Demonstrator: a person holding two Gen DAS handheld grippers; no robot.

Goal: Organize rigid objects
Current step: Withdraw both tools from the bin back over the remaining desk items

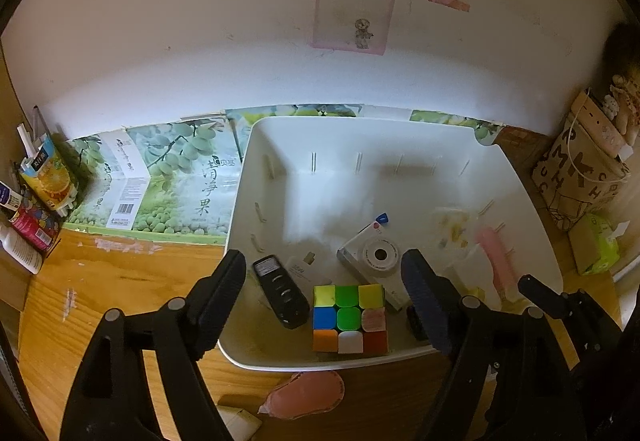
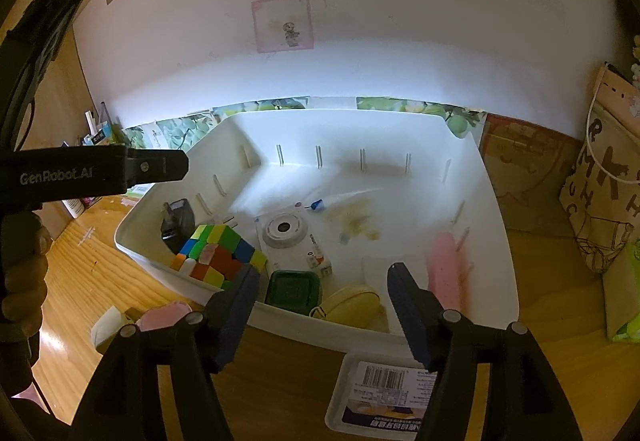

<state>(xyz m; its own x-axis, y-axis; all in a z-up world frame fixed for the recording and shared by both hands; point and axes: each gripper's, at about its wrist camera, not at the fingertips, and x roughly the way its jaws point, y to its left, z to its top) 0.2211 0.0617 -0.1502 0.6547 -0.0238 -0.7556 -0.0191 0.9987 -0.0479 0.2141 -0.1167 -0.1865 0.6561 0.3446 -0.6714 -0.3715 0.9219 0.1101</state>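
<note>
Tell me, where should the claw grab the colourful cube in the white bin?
Probably from above, pinching two opposite flat sides of the cube. It sits flat near the front wall of the white bin, with a black remote on one side and a white camera behind, so side approaches look crowded. The left claw is open.

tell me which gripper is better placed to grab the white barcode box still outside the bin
Right. The white barcode box lies on the desk just below the open right gripper, outside the white bin. The left gripper hangs over the cube.
</note>
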